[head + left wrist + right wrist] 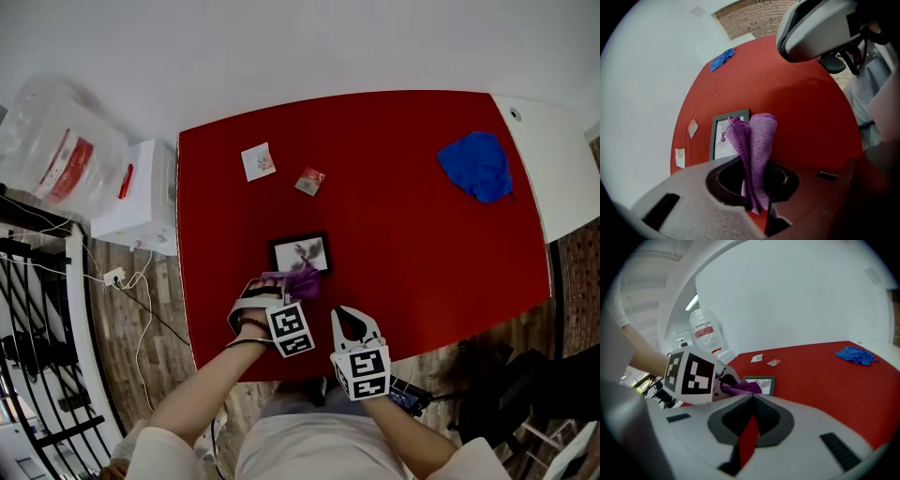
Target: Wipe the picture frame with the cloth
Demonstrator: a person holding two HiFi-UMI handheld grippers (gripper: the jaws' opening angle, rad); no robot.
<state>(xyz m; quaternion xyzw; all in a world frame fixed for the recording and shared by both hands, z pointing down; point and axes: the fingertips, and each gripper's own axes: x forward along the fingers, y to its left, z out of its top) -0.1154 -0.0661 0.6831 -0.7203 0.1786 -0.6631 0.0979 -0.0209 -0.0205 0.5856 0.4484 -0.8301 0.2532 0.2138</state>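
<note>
A small black picture frame (pixel 300 251) lies flat on the red table (pixel 403 244), in its near left part. My left gripper (pixel 281 287) is just short of the frame's near edge and is shut on a folded purple cloth (pixel 303 280). The cloth's free end reaches onto that edge. In the left gripper view the cloth (pixel 757 140) sticks out from between the jaws of the left gripper (pixel 757 202), covering the right side of the frame (pixel 726 133). My right gripper (pixel 352 325) hovers near the table's front edge, shut and empty; the right gripper (pixel 751 401) looks toward the frame (pixel 761 383).
A crumpled blue cloth (pixel 478 165) lies at the far right of the table. Two small cards (pixel 258 160) (pixel 310 180) lie beyond the frame. A white box (pixel 141 197) and a plastic bag (pixel 61 150) sit left of the table, a white surface (pixel 562 159) to the right.
</note>
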